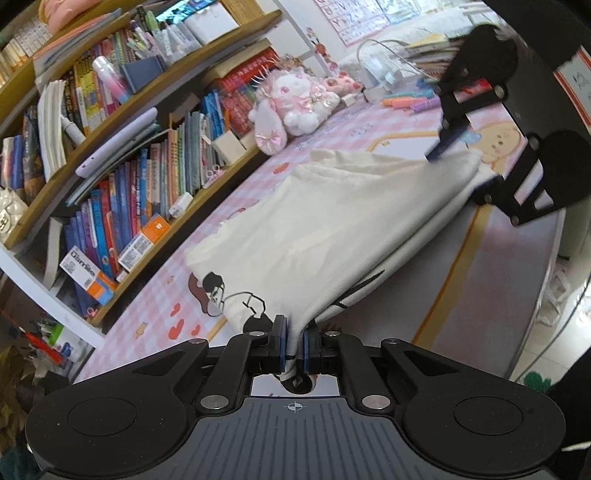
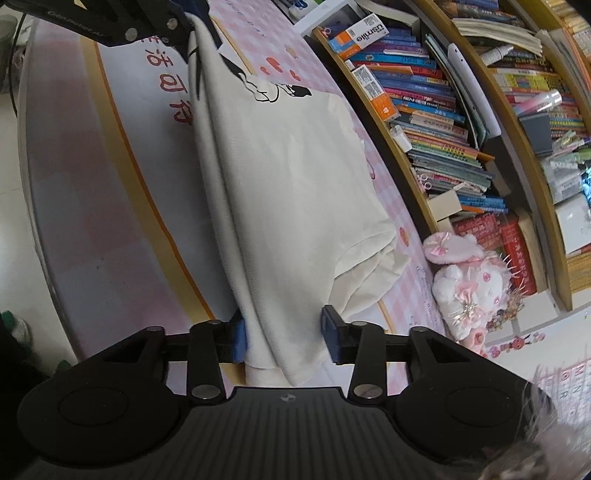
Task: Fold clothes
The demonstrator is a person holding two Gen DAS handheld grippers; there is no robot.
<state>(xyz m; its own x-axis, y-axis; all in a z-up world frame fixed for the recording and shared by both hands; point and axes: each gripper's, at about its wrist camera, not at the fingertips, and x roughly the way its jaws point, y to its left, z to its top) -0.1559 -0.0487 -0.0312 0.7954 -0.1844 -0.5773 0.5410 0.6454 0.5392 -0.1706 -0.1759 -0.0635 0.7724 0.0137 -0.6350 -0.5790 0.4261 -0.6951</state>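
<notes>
A cream shirt (image 1: pixel 325 229) with a black cartoon print lies folded lengthwise on a pink checked table (image 1: pixel 155 295). My left gripper (image 1: pixel 294 347) is shut on the printed end of the shirt and lifts it slightly. My right gripper (image 2: pixel 286 334) is open, its blue-padded fingers (image 2: pixel 240 338) either side of the shirt's other end (image 2: pixel 273 332). In the left wrist view the right gripper (image 1: pixel 469 147) shows at the far end of the shirt. In the right wrist view the left gripper (image 2: pixel 184 22) shows at the top, on the shirt (image 2: pixel 295 177).
A bookshelf (image 1: pixel 122 155) full of books runs along the table's far side. A pink and white plush toy (image 1: pixel 295 103) lies by it, also in the right wrist view (image 2: pixel 472 284). Markers (image 1: pixel 410 101) and stacked books (image 1: pixel 428 51) lie beyond. The table's near edge (image 2: pixel 40 206) drops to tiled floor.
</notes>
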